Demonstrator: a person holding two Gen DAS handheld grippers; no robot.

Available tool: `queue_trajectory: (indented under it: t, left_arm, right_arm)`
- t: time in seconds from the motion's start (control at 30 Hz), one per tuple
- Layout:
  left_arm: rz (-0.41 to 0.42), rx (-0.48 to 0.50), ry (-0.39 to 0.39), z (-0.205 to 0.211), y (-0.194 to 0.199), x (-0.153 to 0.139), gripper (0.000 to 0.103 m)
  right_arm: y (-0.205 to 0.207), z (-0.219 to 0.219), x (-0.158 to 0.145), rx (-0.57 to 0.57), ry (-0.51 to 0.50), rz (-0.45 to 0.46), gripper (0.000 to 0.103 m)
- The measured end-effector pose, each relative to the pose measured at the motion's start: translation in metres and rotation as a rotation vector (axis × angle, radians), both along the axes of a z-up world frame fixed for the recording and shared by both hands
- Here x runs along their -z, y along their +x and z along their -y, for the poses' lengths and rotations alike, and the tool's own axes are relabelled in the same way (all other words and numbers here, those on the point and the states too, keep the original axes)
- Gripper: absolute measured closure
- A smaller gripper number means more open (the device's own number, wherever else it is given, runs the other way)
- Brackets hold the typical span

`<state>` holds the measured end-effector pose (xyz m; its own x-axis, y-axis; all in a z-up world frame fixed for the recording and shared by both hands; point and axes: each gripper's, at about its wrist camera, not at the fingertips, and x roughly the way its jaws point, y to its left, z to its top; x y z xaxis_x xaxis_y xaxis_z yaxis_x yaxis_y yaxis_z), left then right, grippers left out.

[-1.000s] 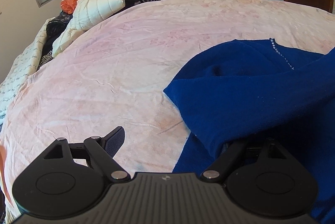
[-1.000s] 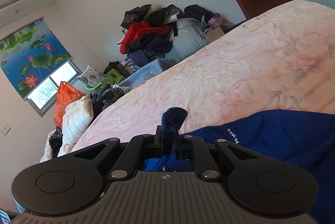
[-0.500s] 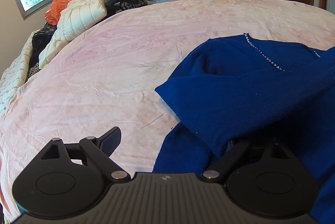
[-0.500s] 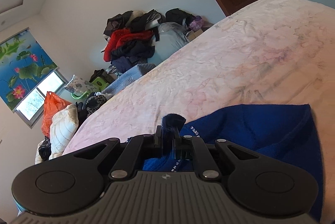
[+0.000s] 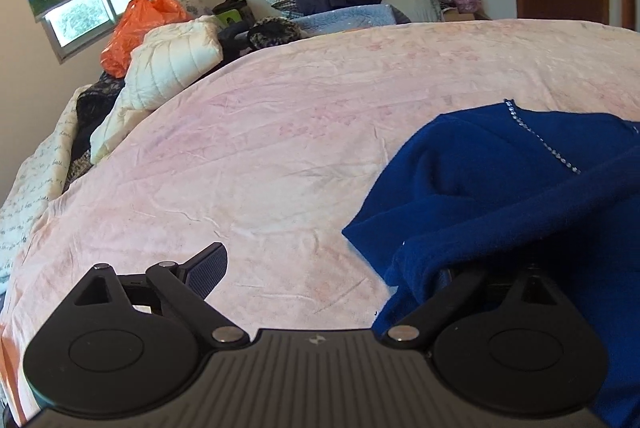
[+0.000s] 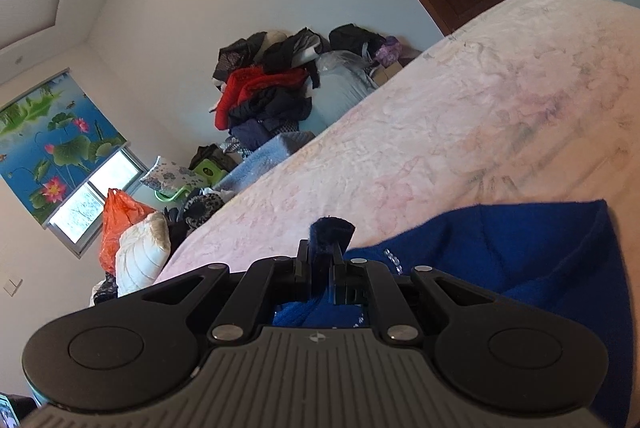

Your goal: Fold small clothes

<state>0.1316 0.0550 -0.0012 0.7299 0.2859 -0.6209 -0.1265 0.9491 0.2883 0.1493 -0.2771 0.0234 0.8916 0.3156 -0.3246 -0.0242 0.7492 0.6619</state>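
So your right gripper pinches the blue sweater | left gripper spread, cloth over its 3 o'clock finger | sweater on bed | risk: thin pinch slips mid-fold

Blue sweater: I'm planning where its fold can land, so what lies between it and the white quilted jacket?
Only bare pink bedsheet between the blue sweater and white quilted jacket, in the left wrist view.
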Motion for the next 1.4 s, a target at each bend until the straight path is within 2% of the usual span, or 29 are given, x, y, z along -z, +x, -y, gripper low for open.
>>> queue_trajectory:
  t: [0.17,0.27,0.47,0.6,0.67,0.8,1.0,1.07,1.17,1.2,1.3,1.4]
  left_arm:
    - [-0.021,0.121,0.004,0.007,-0.021,0.017,0.005]
    - [-0.017,0.138,0.005,0.000,-0.030,0.022,0.005]
    - [0.007,0.139,-0.060,-0.024,-0.038,0.013,0.005]
    - [0.041,0.185,-0.055,-0.028,-0.044,0.006,0.005]
    - [0.054,0.224,-0.048,-0.026,-0.049,0.006,0.005]
    - [0.022,0.326,-0.046,-0.026,-0.054,0.014,0.005]
    - [0.029,0.332,-0.073,-0.037,-0.061,0.012,0.005]
    - [0.033,0.323,-0.063,-0.038,-0.064,0.010,0.005]
    - [0.040,0.323,-0.028,-0.035,-0.070,0.010,0.005]
    - [0.038,0.327,-0.024,-0.034,-0.072,0.010,0.005]
    - [0.043,0.342,-0.038,-0.032,-0.080,0.008,0.005]
    - [0.069,0.352,-0.064,-0.028,-0.085,-0.002,0.005]
  right_arm:
    - [0.016,-0.011,-0.022,-0.029,-0.058,0.005,0.091]
    - [0.024,-0.032,-0.043,-0.076,-0.126,0.027,0.091]
    - [0.029,-0.072,-0.089,-0.129,-0.232,0.131,0.091]
    - [0.026,-0.063,-0.100,-0.093,-0.219,0.176,0.091]
    - [0.026,-0.050,-0.095,-0.056,-0.212,0.162,0.091]
    - [0.025,-0.019,-0.064,-0.012,-0.161,0.085,0.091]
    - [0.015,-0.007,-0.027,-0.041,-0.162,-0.007,0.090]
    - [0.010,-0.001,-0.011,-0.042,-0.127,-0.070,0.086]
    - [0.000,0.009,0.013,-0.031,-0.098,-0.148,0.067]
    - [-0.003,0.012,0.022,-0.030,-0.076,-0.177,0.064]
    - [-0.009,0.018,0.049,-0.067,0.079,-0.241,0.060]
    - [-0.004,0.010,0.070,-0.094,0.181,-0.290,0.055]
